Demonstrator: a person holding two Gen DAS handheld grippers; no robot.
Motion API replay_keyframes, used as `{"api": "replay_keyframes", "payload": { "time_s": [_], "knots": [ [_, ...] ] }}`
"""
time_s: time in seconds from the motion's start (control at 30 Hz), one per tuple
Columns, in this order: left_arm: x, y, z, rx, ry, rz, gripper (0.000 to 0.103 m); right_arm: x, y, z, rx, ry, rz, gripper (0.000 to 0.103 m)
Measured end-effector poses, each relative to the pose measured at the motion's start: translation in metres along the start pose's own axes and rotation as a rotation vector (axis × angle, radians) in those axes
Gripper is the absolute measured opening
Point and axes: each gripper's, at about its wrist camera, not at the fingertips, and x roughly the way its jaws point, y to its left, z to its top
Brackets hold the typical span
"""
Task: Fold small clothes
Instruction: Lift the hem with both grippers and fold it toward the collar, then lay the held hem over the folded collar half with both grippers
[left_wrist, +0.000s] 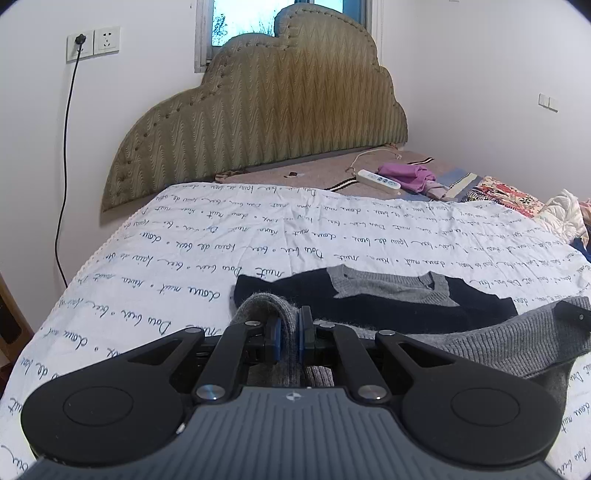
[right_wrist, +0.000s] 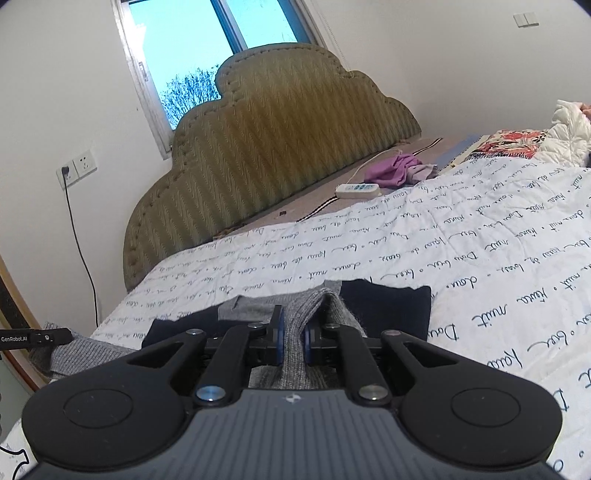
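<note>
Grey knit sweater, clamped in both grippers' jaws, hides most of its navy front beneath the fold.

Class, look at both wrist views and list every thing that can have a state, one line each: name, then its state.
left gripper: jaws shut on a grey knit fold.
right gripper: jaws shut on a grey knit fold.
sweater: grey and navy, lying on the quilt, its grey near edge lifted by both grippers.
quilt: spread over the bed.
wall socket: black cable plugged in.
purple cloth: crumpled, unfolded.
power strip: lying on the mattress.
</note>
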Motion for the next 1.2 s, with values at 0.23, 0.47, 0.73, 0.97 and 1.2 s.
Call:
{"api": "replay_keyframes", "payload": {
  "time_s": [0.23, 0.47, 0.73, 0.97, 1.2],
  "knots": [
    [0.026, -0.009, 0.013, 0.037, 0.018, 0.002, 0.008, 0.022, -0.016, 0.01, 0.074, 0.009, -0.009, 0.01],
    [0.068, -0.018, 0.024, 0.071, 0.064, 0.012, 0.008, 0.048, -0.039, 0.012, 0.164, 0.039, -0.031, 0.01],
    [0.121, -0.021, 0.03, 0.083, 0.122, 0.025, 0.008, 0.08, -0.06, 0.014, 0.259, 0.092, -0.037, 0.01],
    [0.165, -0.016, 0.032, 0.039, 0.194, 0.021, 0.008, 0.116, -0.079, 0.009, 0.355, 0.171, -0.042, 0.01],
    [0.191, -0.003, 0.031, -0.025, 0.272, 0.004, 0.025, 0.136, -0.096, 0.011, 0.458, 0.24, -0.005, 0.012]
  ]
}}
